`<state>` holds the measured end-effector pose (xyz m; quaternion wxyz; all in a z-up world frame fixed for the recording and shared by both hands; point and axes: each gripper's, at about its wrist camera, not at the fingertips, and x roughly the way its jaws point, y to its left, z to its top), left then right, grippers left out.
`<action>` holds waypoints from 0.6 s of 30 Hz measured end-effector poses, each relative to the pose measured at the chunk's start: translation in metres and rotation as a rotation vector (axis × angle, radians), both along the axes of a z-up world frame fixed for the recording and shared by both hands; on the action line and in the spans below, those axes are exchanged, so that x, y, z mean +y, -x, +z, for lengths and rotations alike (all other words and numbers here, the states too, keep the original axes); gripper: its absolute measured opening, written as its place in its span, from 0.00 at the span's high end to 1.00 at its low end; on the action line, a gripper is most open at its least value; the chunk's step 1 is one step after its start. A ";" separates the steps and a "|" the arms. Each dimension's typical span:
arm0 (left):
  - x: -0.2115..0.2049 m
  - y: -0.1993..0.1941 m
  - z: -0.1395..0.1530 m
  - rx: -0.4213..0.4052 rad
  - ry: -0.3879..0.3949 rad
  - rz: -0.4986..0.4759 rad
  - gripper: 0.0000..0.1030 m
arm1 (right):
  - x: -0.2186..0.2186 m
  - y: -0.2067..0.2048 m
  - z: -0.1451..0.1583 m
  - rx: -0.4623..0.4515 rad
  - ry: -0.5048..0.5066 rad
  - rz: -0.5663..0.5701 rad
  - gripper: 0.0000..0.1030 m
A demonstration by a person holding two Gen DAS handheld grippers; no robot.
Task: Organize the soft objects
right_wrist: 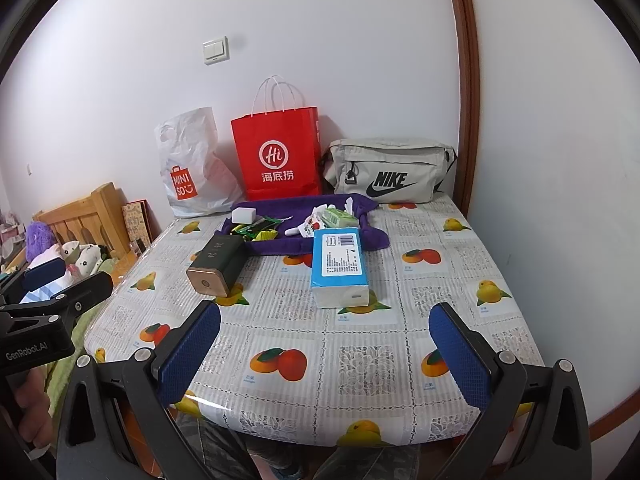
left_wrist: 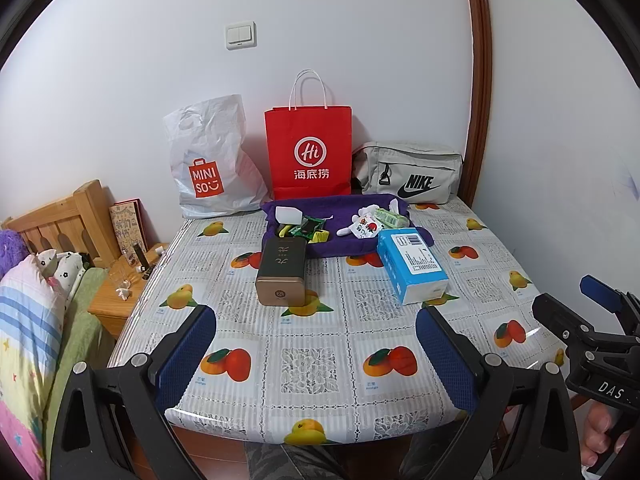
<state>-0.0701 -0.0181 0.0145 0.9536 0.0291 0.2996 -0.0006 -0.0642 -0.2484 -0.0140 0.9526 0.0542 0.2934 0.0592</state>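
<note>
A purple towel lies at the back of the table with small items on it: a white sponge, green snack packets, a white plush toy and a green tissue pack. A blue tissue pack and a dark tin box lie in front of it. My left gripper and right gripper are open and empty over the table's near edge.
A white MINISO bag, a red paper bag and a grey Nike bag stand against the back wall. The table has a fruit-print cover. A bed with pillows and a wooden nightstand are at the left.
</note>
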 end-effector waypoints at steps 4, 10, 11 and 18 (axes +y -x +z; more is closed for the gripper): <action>0.001 0.001 0.001 0.000 -0.001 0.000 0.02 | 0.000 0.000 0.000 -0.001 0.001 0.001 0.00; 0.001 0.000 0.000 -0.001 0.001 -0.003 0.02 | 0.000 0.000 0.000 -0.002 -0.001 0.002 0.00; 0.001 0.000 0.000 -0.001 0.000 -0.002 0.02 | -0.001 0.000 0.000 -0.001 -0.001 0.003 0.00; 0.002 0.001 0.000 -0.001 0.001 -0.002 0.02 | -0.002 0.001 -0.001 -0.004 -0.001 0.006 0.00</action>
